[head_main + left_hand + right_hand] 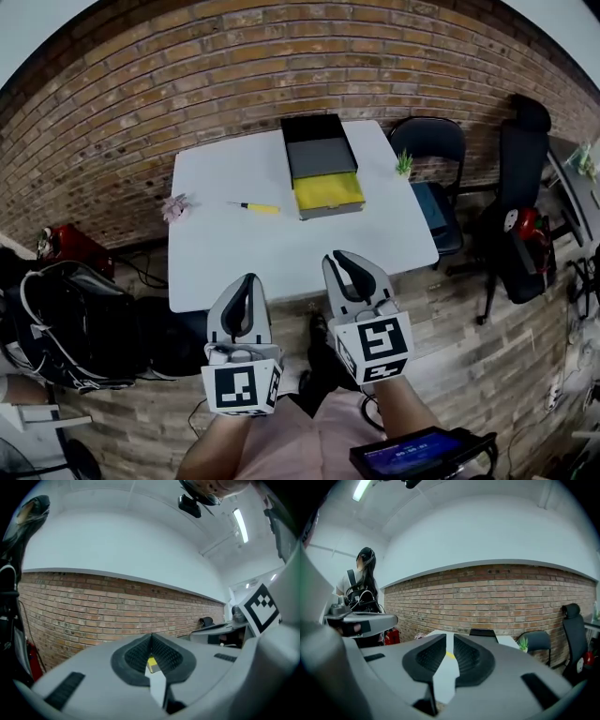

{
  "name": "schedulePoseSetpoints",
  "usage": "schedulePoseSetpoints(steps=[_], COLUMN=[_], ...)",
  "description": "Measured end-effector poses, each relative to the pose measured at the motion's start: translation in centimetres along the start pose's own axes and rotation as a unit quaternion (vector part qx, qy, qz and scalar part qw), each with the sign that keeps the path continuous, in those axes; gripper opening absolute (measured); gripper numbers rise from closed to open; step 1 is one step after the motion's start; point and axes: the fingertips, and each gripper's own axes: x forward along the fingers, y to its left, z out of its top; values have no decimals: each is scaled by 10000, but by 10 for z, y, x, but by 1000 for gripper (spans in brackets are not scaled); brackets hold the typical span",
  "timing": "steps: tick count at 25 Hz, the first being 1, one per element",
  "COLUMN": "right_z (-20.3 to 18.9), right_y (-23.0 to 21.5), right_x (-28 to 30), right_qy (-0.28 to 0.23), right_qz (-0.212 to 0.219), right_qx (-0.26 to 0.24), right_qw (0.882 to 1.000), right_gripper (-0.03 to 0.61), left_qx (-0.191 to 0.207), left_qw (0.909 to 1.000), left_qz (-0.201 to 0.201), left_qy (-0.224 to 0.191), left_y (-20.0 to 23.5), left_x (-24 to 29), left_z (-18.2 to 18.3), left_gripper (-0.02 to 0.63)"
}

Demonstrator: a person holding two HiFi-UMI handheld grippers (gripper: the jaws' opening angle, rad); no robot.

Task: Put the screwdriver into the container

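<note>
A screwdriver (255, 207) with a yellow handle lies on the white table (281, 253), left of the container (320, 159). The container is a dark box whose yellow drawer (329, 190) is pulled out toward me. Both grippers hang in the air short of the table's near edge, well away from the screwdriver. My left gripper (248, 278) (151, 637) has its tips touching and holds nothing. My right gripper (340, 255) (450, 637) shows a narrow gap between its jaws, with nothing in it. Through that gap a bit of the yellow screwdriver (449, 655) shows on the table.
A pink flower ornament (175, 206) sits at the table's left edge and a small green plant (404, 164) at its right. Black chairs (433, 150) stand to the right, and a backpack (70, 323) lies on the floor at left. A person (358, 581) stands by the brick wall.
</note>
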Motion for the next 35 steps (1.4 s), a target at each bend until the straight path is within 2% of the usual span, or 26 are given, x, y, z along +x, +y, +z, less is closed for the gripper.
schedulePoseSetpoints(steps=[8,15,19,29,35], right_z=[-9,-1,12,54,44], right_y=[-28,-50,-52,-34,-14], right_x=[77,155,192,239,266], right_qy=[244,312,240,-5,213], right_qz=[231,643,998,1623,1916], right_qx=[94,103,6,-330,-423], right_qw=[9994,9974,9947,9862,9803], right_gripper=[52,57,61,82,99], left_qx=[-24,-9,0,41,-45], left_qw=[9996,9985,9971,9922,9901], left_qz=[113,437,716,1243,1402], left_qy=[247,344,250,-39,79], left_y=[23,52,68,106,131], left_x=[74,145,173,193,200], left_z=[-19,-22,-15,14,3], left_gripper=[12,12,12,12,12])
